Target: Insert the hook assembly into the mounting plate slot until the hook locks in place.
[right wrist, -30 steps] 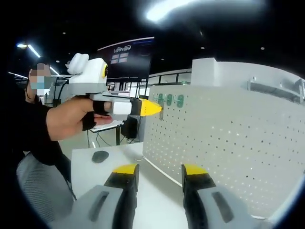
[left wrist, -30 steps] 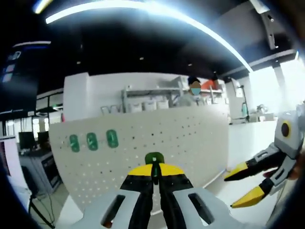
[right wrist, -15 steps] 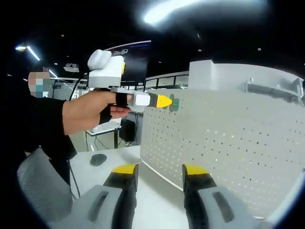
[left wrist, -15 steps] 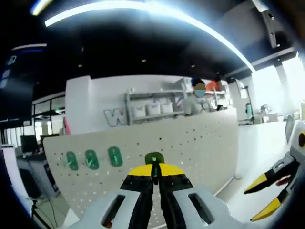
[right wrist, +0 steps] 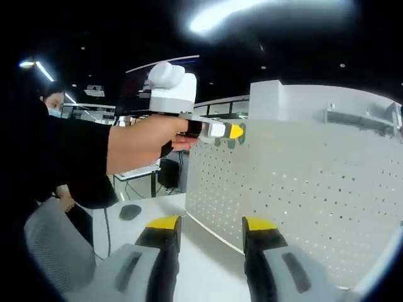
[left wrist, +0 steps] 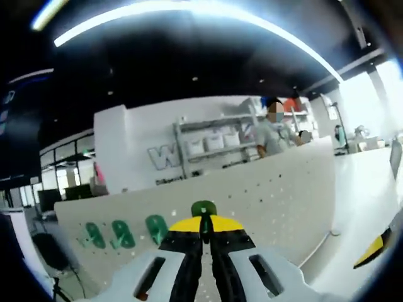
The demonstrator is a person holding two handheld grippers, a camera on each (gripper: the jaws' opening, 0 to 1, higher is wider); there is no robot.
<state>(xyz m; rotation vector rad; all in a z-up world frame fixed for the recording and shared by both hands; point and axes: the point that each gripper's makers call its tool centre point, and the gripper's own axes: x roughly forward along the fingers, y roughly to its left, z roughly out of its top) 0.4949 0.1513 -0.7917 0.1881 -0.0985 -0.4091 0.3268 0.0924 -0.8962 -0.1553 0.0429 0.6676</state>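
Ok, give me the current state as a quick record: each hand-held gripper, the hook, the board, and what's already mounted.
left hand-held gripper: jaws shut on the green hook, aimed at the board
green hook: pinched between the yellow tips, just in front of the board's upper part; contact cannot be told
white perforated board: upright on the white table
mounted green hooks: three in a row near the board's top
right hand-held gripper: jaws open, empty, low beside the board
person's hand: holds the left hand-held gripper up at the board's top edge
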